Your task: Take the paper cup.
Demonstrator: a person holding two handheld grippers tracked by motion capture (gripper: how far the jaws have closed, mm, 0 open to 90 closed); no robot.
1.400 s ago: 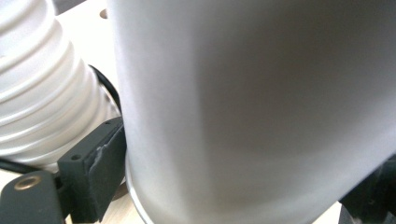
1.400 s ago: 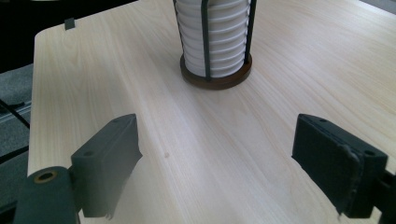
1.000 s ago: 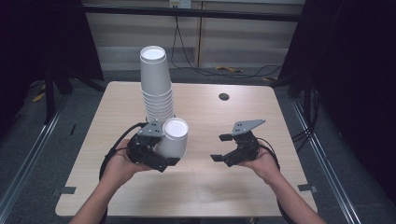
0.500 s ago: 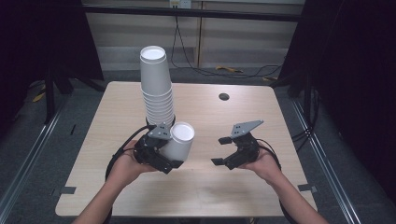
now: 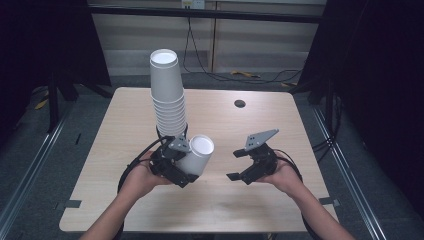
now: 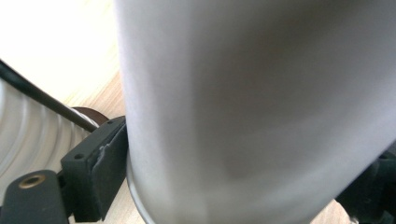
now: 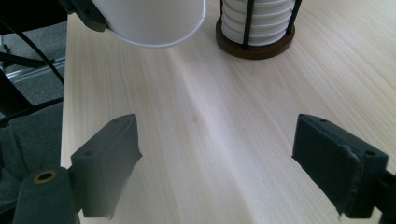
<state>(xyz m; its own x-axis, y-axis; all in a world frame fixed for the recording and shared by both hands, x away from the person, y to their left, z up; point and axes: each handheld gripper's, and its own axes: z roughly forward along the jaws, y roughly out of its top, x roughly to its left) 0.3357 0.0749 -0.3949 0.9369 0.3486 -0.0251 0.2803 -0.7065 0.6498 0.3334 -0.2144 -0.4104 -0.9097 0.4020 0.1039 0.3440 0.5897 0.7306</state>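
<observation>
White paper is what the left gripper point(image 5: 186, 165) is gripping: a single paper cup point(image 5: 196, 155), held tilted above the worktop point(image 5: 110, 200) with its closed bottom pointing up and away from the person. In the left gripper view the cup wall point(image 6: 252, 107) is pressing against one black finger pad point(image 6: 100, 170), so these fingers are closing firmly on it. Beside it, the right gripper point(image 5: 242, 165) is hovering low over the pale wood with its fingers point(image 7: 109, 161) spread wide and holding nothing; its view is looking across bare wood toward the held cup's open rim point(image 7: 156, 41).

Just beyond the left gripper, the tall stack of nested cups point(image 5: 167, 95) is standing in a wire holder with a round dark base point(image 7: 254, 46), and the held cup is sitting just beside the stack's lower part. Farther back, a small dark hole point(image 5: 239, 103) is showing in the worktop.

The risks, as I judge them: thin paper is giving way easily, so a hard squeeze could be crushing the cup out of round, while a loose one could be letting it slip, tilted as it is. The stack is also leaning slightly, and a sideways swing of the left gripper could be knocking it over. If the right gripper is going to take the cup, closing off-centre could be pushing it out of the left fingers.
</observation>
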